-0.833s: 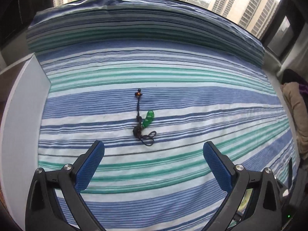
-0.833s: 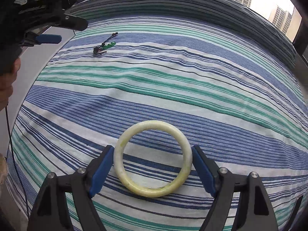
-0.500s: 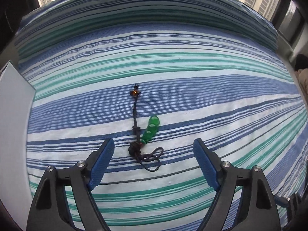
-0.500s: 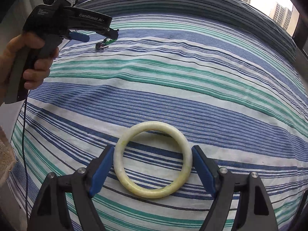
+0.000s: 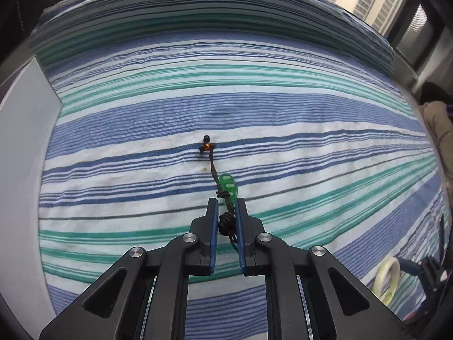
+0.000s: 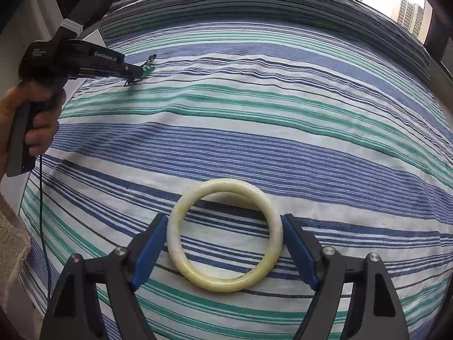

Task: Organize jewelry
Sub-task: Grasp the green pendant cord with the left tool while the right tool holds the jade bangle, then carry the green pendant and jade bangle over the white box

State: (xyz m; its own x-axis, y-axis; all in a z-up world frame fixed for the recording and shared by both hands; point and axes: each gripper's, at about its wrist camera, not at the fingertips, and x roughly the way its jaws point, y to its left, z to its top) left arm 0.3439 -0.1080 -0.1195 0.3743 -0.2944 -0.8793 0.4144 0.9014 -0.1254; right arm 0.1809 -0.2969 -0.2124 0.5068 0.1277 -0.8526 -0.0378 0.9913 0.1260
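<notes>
A dark cord necklace with a green pendant (image 5: 228,184) and an orange bead (image 5: 207,147) lies on the striped bedspread (image 5: 283,119). My left gripper (image 5: 226,202) is closing its jaws, and the blue pads press on the cord's knot (image 5: 225,222). In the right wrist view the same left gripper (image 6: 136,75) touches down at the far left beside the pendant (image 6: 149,68). My right gripper (image 6: 225,221) holds a pale yellow-white bangle (image 6: 181,206) by its two sides, the pads touching the ring. That bangle (image 5: 386,279) also shows at the left wrist view's lower right.
A white panel (image 5: 22,141) borders the bed on the left. Beige cloth (image 5: 436,124) lies past the right edge. A person's hand (image 6: 36,130) grips the left tool's handle, its cable hanging down. A beige towel (image 6: 11,243) sits lower left. Windows stand behind the bed.
The left gripper came forward and down to the necklace, and its wide jaws closed round the cord's knot. The right gripper stayed put with the bangle.
</notes>
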